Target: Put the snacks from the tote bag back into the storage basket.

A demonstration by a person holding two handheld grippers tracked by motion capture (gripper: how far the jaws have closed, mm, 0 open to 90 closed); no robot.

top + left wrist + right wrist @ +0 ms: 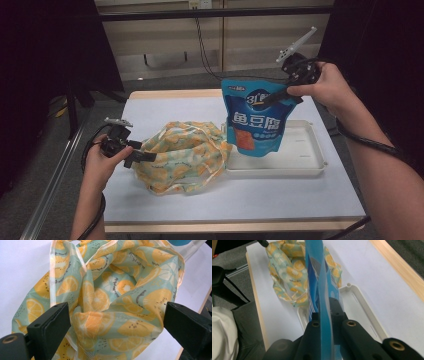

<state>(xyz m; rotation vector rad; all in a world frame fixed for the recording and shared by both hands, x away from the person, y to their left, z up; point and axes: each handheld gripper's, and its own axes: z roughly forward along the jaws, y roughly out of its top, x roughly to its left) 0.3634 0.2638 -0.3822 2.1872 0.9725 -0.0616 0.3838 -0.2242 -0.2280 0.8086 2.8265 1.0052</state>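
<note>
1. High view: the right gripper [280, 94] is clamped on the upper part of a blue snack pouch [254, 120], which hangs above the left end of the white tray [300, 165]. The tray lies near the right edge of the tabletop [165, 107]. The left gripper [137, 156] touches the left side of the fruit-print bag [185, 155], near the middle of the tabletop.
2. Left gripper view: the jaws stand apart, with a fold of the fruit-print bag [110, 302] between them; the pads do not press on it.
3. Right gripper view: the jaws are together on the thin blue snack pouch [322, 290], seen from its edge, above the white tray [362, 307].
4. Risk, I think: the bag's mouth looks collapsed, so the pouch may catch on the cloth instead of entering; the unclamped fold may slip away.
</note>
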